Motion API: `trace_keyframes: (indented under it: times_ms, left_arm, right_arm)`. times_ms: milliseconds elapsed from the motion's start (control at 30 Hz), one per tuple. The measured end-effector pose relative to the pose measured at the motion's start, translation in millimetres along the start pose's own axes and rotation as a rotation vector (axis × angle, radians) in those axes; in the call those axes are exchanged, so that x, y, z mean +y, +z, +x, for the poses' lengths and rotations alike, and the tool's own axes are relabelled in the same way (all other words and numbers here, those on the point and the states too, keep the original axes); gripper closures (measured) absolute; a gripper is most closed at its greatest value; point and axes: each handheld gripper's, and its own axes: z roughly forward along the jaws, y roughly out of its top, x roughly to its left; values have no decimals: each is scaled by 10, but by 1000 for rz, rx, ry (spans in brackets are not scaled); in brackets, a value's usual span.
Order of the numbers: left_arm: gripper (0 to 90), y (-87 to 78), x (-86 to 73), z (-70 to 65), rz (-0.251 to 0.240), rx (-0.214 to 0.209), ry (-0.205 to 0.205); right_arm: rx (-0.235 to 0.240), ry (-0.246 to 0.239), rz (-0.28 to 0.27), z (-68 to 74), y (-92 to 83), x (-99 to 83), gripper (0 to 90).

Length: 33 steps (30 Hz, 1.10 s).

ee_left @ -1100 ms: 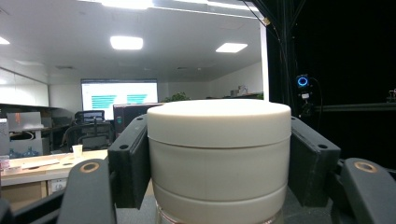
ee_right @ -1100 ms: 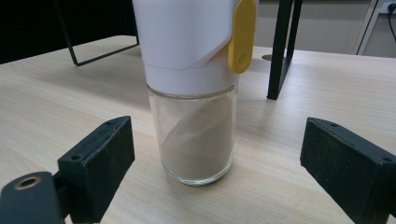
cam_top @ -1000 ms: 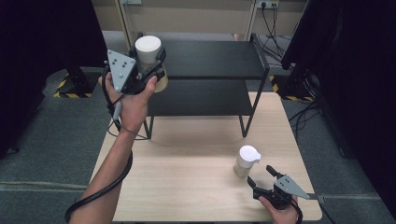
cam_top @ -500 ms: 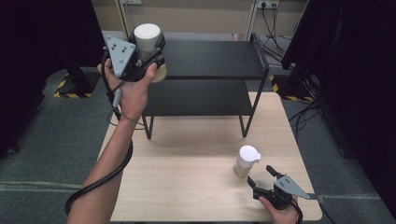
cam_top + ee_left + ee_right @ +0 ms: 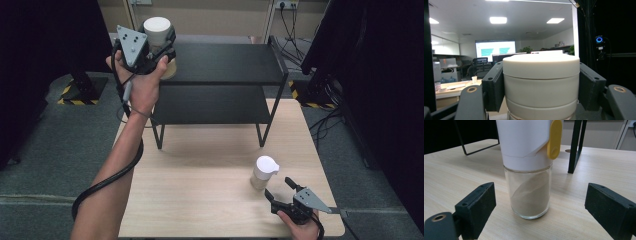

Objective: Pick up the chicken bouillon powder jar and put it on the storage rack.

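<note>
A: Which step is this?

B: A carry, I'd judge. The left gripper (image 5: 162, 47) is clenched on a white-lidded jar (image 5: 157, 30), held over the left end of the black two-tier shelf (image 5: 225, 62). Next it needs a level set-down before letting go.

A: And the other hand?

B: The right gripper (image 5: 280, 187) rests with its jaws spread, just short of a glass shaker jar (image 5: 262, 172) of tan powder standing on the light wooden table (image 5: 200, 200).

A: The room?

B: Grey floor, cables, black curtains.

Jar (image 5: 263, 172) on the table (image 5: 190, 200) — before the shelf (image 5: 220, 62), right
</note>
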Motion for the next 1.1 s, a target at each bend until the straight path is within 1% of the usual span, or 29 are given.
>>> trace_keyframes:
  times_ms: [200,233,267,300,333,367,467,567,667,733,800,900,933,1000,1033,1100]
  left_arm:
    - [336,70,-48,19,25,20,12]
    - [336,84,-61,33,26,13,9]
    - [336,86,-68,28,31,22,5]
    - [336,93,-81,38,31,17,5]
    - [336,99,-90,31,33,22,9]
    - [336,108,-96,39,35,17,12]
    - [336,125,-117,38,39,27,0]
    - [335,133,-130,45,50,30,-3]
    - [335,141,-136,54,49,36,-20]
    - [334,138,-141,53,48,36,-21]
    - [329,129,-141,67,46,26,-13]
    - [235,111,-127,71,38,24,-23]
    - [213,101,-119,65,35,26,-18]
    - [180,87,-101,64,31,23,-10]
    - [172,74,-92,54,29,32,-11]
    - [163,51,-73,54,29,35,-8]
  right_arm:
    - [1,0,0,-1,0,0,101]
    - [1,0,0,-1,0,0,101]
    - [1,-1,0,-1,0,1,101]
    - [1,-2,1,-1,1,2,101]
    - [1,-3,1,0,1,2,101]
    - [1,-5,1,2,1,2,101]
    - [1,-6,1,2,0,2,101]
    - [2,-6,1,1,0,2,102]
    - [2,-9,1,2,1,2,101]
    - [2,-9,1,3,0,2,101]
    - [3,-8,1,3,0,2,101]
    - [4,-8,1,-3,1,2,99]
    - [4,-8,2,-1,1,3,99]
    - [4,-8,3,2,1,4,98]
    - [4,-9,2,2,1,3,98]
    - [3,-9,2,1,1,4,98]
